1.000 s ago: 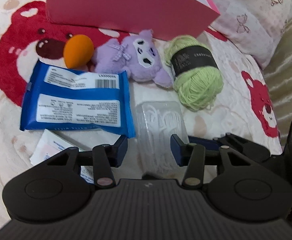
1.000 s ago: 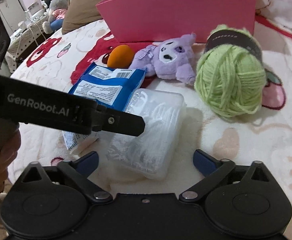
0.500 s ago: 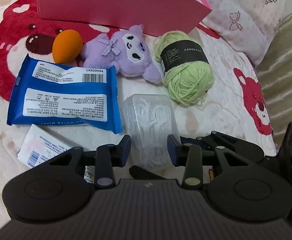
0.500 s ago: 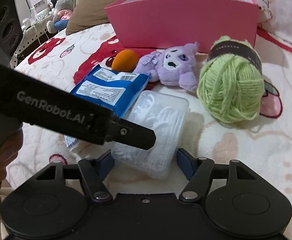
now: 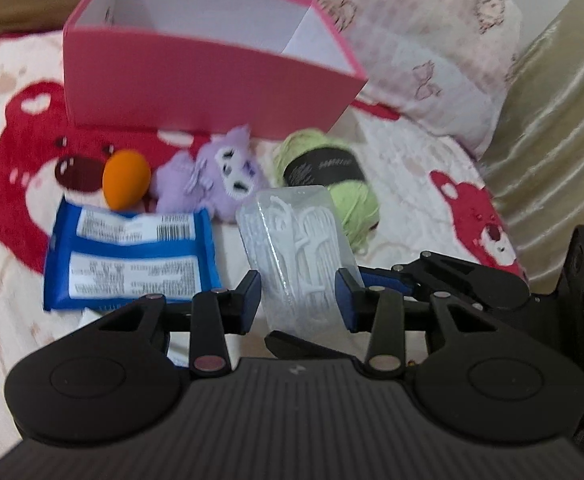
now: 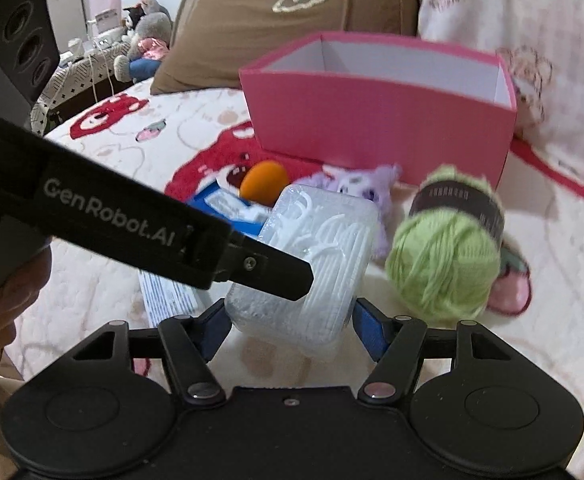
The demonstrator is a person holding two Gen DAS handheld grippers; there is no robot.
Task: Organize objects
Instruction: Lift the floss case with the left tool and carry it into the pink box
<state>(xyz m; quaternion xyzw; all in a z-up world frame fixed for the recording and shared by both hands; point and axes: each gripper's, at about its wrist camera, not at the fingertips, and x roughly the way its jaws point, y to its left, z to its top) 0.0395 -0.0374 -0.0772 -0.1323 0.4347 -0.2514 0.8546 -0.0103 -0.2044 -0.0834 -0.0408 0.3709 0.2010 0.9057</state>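
Clear rectangular plastic box of white floss picks point(image 5: 300, 256), raised off the cream bedspread with red bear prints point(image 5: 412, 184) and clamped at its near end by both the left gripper point(image 5: 298, 304) and the right gripper point(image 6: 288, 326), each set of blue pads pressed against opposite sides (the left gripper's finger crosses the right view). Behind it lie a blue wet-wipe packet point(image 5: 132, 260), an orange egg-shaped sponge point(image 5: 126, 179), a purple plush toy point(image 5: 220, 172) and a green yarn ball with a black band point(image 5: 332, 176), just before the open pink cardboard box point(image 5: 196, 84).

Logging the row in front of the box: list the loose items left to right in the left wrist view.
Orange egg-shaped sponge → purple plush toy → green yarn ball. The blue wipes pack lies nearer, below the sponge, so it is left out of the row.
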